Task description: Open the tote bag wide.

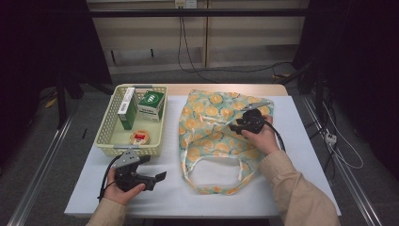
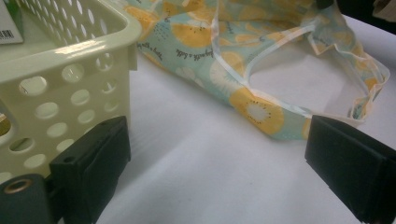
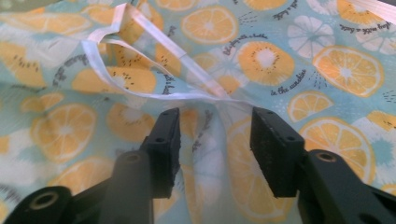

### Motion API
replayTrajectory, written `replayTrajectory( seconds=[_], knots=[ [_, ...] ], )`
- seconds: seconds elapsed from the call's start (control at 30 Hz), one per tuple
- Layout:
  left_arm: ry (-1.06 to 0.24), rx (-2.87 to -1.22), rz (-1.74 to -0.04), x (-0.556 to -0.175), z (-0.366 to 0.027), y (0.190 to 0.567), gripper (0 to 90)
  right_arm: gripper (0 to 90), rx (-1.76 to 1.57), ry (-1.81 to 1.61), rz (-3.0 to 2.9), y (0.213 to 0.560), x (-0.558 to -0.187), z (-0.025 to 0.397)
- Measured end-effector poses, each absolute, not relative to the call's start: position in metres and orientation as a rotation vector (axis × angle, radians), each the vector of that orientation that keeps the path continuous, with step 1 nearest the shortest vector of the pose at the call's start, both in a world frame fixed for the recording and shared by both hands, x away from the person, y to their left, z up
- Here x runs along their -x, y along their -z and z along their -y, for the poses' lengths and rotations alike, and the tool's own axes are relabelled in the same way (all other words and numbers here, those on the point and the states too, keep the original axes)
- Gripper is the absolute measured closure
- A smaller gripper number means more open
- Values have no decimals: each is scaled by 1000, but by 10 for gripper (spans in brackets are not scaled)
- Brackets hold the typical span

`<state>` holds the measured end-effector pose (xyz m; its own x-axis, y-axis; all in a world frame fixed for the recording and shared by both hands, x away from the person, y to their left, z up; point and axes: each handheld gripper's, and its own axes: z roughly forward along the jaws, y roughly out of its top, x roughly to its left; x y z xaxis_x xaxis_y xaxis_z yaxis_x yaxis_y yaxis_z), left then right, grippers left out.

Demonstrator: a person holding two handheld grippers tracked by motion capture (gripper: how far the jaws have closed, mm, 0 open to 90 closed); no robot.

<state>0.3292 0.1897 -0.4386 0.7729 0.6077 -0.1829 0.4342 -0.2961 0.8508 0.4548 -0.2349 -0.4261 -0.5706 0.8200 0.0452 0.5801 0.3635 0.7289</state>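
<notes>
A fabric tote bag [image 1: 216, 136] printed with orange slices on pale blue lies flat in the middle of the white table, handle loop toward the person. My right gripper [image 1: 240, 123] rests on the bag's middle; in the right gripper view [image 3: 215, 149] its jaws stand open over the cloth, just short of a white-trimmed edge [image 3: 154, 65]. Near the front left edge of the table my left gripper [image 1: 157, 178] is open and lies low, pointing right. Between its jaws [image 2: 215, 158] there is only bare table, with the bag's handle [image 2: 299, 60] beyond.
A cream perforated basket [image 1: 104, 136] stands at the back left of the table, holding a green box [image 1: 151, 104], a tall green-and-white carton [image 1: 127, 109] and a small round tin [image 1: 139, 137]. The basket wall [image 2: 70, 84] is close on the left gripper's left.
</notes>
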Motion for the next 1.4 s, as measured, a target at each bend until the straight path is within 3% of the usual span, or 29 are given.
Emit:
replayTrajectory(
  seconds=[0.4,0.6,0.97,1.23,1.4],
  knots=[
    [-209,-1947,-784,-330,-187,438,68,449,-1191,-1152,-2256,399,-443,230],
    [-204,-1947,-784,-330,-188,438,68,266,-1120,-1113,-2366,410,-437,220],
    [-208,-1955,-789,-329,-188,439,68,58,-1103,-992,-2474,449,-426,209],
    [-209,-1949,-791,-330,-189,439,69,91,-1129,-931,-2435,461,-433,214],
    [-212,-1947,-790,-330,-189,439,69,356,-1225,-969,-2332,461,-440,225]
  ],
)
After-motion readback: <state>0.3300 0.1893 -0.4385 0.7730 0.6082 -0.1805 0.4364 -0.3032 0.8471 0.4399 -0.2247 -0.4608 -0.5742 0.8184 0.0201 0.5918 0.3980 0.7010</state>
